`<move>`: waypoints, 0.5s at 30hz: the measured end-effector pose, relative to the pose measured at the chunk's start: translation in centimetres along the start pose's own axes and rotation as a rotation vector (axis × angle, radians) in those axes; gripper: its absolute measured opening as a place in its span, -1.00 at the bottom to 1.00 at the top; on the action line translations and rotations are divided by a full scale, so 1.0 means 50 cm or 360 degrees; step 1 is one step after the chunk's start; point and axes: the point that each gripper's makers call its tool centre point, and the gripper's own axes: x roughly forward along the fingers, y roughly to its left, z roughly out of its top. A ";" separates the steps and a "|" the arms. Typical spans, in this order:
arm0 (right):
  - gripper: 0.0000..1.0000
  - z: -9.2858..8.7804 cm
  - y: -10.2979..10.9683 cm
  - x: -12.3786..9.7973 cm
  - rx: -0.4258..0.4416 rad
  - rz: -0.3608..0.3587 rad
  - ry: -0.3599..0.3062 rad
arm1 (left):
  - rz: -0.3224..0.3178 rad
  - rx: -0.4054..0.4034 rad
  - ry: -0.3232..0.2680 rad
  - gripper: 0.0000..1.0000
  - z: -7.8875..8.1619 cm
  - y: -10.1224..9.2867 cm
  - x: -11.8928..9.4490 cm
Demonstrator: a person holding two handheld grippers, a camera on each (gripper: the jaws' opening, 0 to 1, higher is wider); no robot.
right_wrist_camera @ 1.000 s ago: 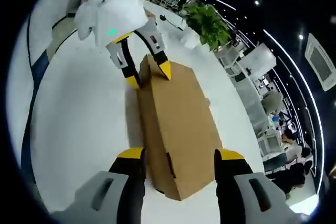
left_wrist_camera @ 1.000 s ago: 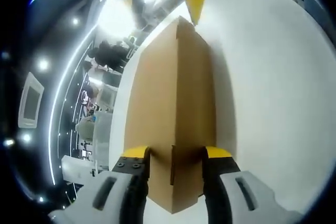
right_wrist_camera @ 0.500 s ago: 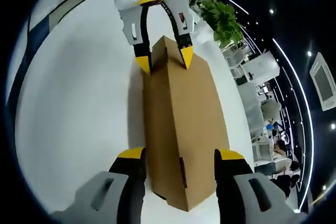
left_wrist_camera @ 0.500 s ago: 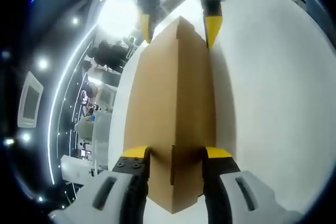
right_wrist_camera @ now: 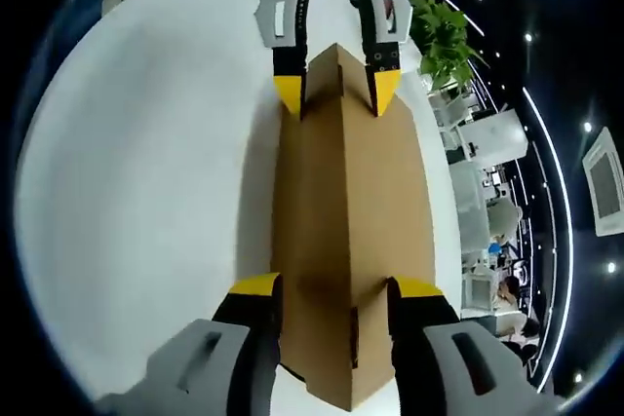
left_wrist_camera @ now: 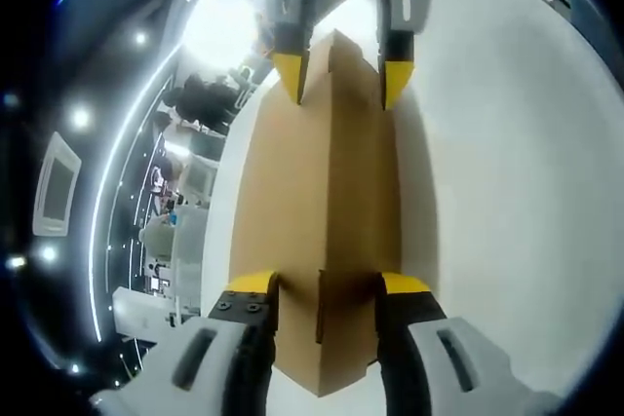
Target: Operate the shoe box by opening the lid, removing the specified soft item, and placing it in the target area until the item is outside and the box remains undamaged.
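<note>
Brown corrugated cardboard, long and narrow, the closed shoe box (left_wrist_camera: 322, 211) lay on the white desk (left_wrist_camera: 507, 192) with its long axis running straight from one pair of tongs to the other. In the left gripper view, the left tongs (left_wrist_camera: 322, 284) sat at the near short end, yellow-tipped jaws parted and straddling the box corner, close against its two faces; whether they pressed in could not be told. At the far short end of the same view, the right tongs (left_wrist_camera: 339, 73) straddled the opposite corner in the same spread stance. The right gripper view mirrored this: the box (right_wrist_camera: 346, 211) stretched away from the right tongs (right_wrist_camera: 327, 287) toward the left tongs (right_wrist_camera: 336, 90). Neither pair was nearer the box than the other; each held one end. The lid was still down, so any lift would likely have to begin at these ends together.
</note>
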 end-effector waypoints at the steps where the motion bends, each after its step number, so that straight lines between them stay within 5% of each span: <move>1: -0.18 0.000 -0.001 0.001 -0.0004 -0.0005 0.0002 | 0.0002 0.0000 0.0001 -0.22 0.000 0.000 0.000; 15: -0.21 0.000 -0.006 0.014 -0.0048 -0.0069 0.0070 | 0.0027 -0.0009 0.0021 -0.22 0.000 0.000 0.001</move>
